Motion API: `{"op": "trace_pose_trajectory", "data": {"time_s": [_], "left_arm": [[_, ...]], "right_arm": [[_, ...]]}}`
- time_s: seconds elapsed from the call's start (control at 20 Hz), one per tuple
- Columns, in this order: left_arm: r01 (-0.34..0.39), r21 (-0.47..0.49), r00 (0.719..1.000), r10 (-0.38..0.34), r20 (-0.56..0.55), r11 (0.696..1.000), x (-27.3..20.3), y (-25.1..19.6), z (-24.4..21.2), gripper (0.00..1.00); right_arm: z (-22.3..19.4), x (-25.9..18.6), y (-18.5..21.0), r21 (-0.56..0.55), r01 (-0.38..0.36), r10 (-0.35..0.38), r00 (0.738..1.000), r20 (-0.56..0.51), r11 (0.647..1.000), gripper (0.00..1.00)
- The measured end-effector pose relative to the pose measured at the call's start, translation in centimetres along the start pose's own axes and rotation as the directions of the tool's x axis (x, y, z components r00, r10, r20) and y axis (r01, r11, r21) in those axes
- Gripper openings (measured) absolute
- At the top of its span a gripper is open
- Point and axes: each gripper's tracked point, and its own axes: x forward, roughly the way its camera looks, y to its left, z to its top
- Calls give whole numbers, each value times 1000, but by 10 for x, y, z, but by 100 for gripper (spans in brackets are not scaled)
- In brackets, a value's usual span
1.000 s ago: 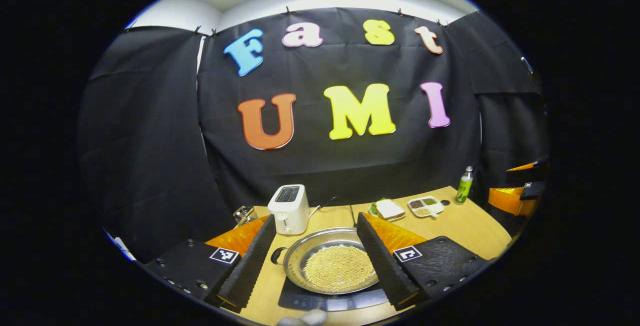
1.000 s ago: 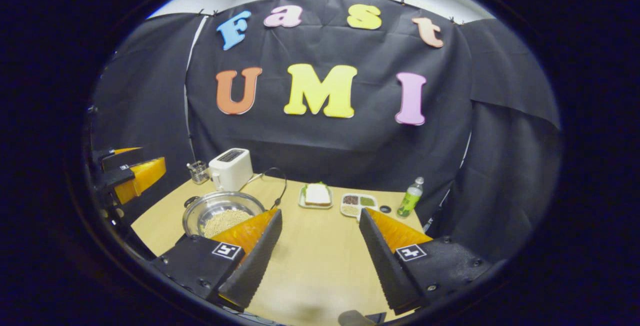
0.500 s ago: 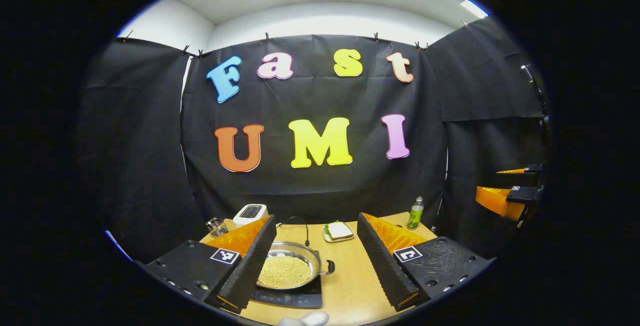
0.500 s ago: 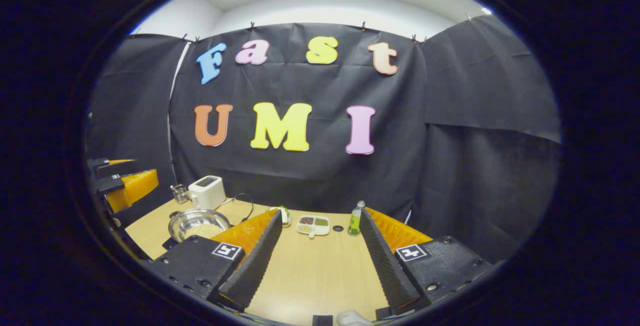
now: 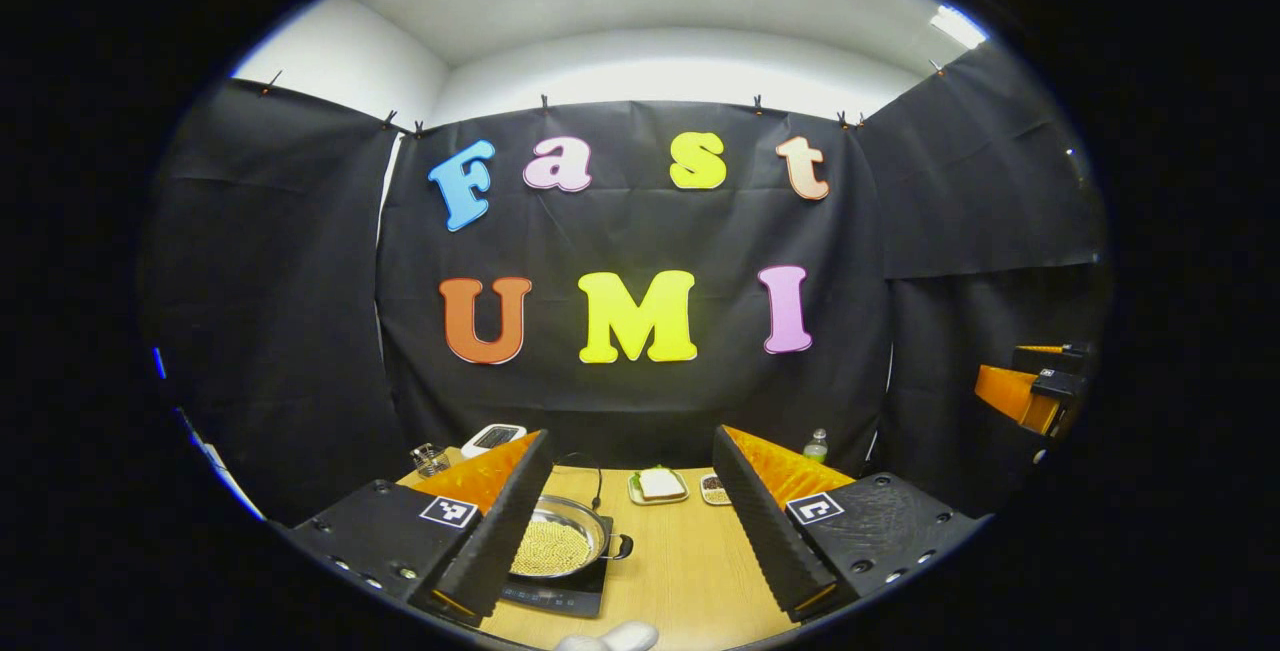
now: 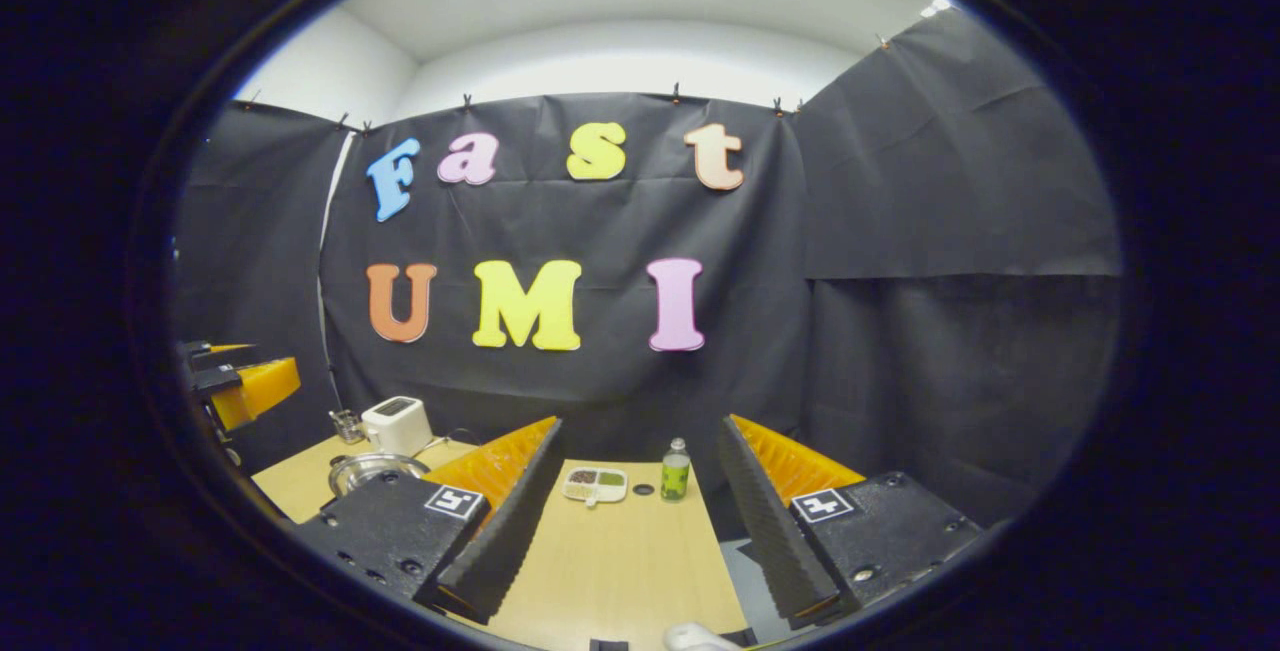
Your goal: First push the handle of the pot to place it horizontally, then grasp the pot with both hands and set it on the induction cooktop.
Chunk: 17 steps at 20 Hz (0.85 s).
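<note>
Pot: sits on the induction cooktop.
My left gripper: wide open, holding nothing.
My right gripper: wide open, holding nothing.

Both grippers have drawn back from the pot.

text: none readable | bottle label: too small | cooktop panel: blurred

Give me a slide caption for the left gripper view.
Open left hand-held gripper held back from the pot of grains resting on the induction cooktop.
</note>
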Motion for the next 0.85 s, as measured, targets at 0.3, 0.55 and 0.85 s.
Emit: {"op": "trace_pose_trajectory", "data": {"time_s": [0.3, 0.55, 0.85], "left_arm": [[-44, 14, 999, 44, 14, 999, -4, 6, 1, 96], [-51, 24, 999, 51, 4, 998, 0, 5, -4, 96], [-35, 31, 999, 35, 5, 999, 13, 0, -1, 96]], "right_arm": [[-3, 4, -4, 25, -20, 20, 1000, 13, 999, 99], [0, 6, -2, 15, -33, 33, 999, 20, 999, 99], [-4, 11, -4, 21, -32, 32, 999, 9, 999, 99]]}}
